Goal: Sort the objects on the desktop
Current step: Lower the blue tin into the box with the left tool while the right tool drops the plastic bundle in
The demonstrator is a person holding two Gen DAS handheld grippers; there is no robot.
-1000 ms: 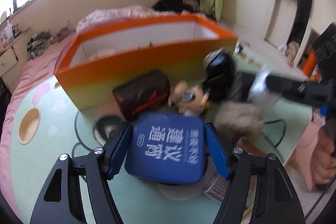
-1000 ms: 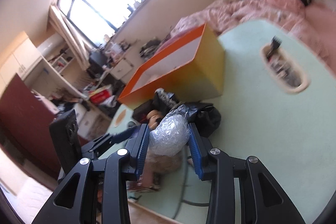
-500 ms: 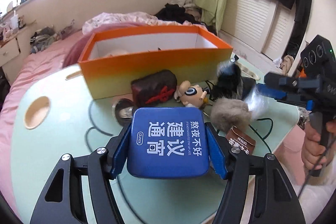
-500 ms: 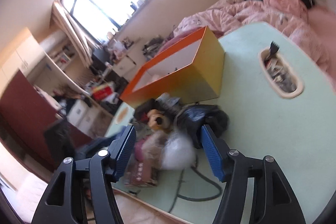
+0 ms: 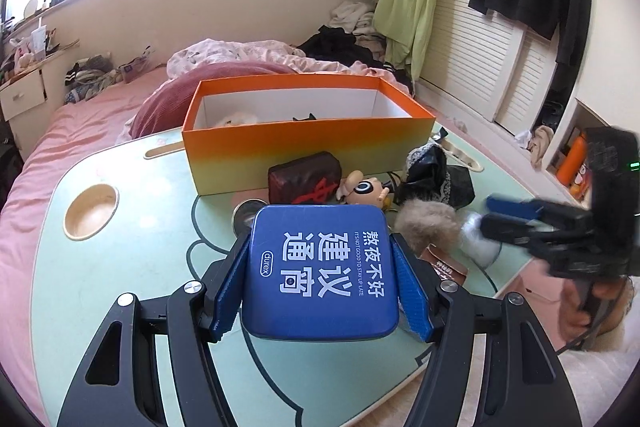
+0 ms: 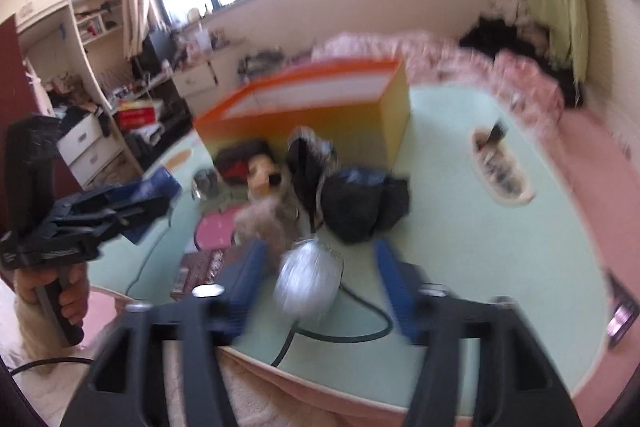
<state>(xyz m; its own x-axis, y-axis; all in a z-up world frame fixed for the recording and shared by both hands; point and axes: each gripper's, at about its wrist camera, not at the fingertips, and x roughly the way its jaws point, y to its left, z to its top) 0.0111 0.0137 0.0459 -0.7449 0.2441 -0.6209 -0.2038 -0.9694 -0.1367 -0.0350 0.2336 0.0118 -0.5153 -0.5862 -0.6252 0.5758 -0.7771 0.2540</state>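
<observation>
Since a second ago you have drawn the blue tin (image 5: 320, 267) back from the orange box (image 5: 308, 147) and lifted it off the table (image 5: 120, 267). In the left wrist view, the left gripper (image 5: 320, 247) is clamped on the tin's two sides, short of the box's near wall. Carry it level over that wall before letting go.

In the right wrist view, blurred by motion, the right gripper (image 6: 318, 251) has just been closing. The crinkled plastic ball (image 6: 308, 279) sits between its jaws, on the near side of the box. The pads seem not to press it yet. Steady the hand, centre the ball, then squeeze gently.
</observation>
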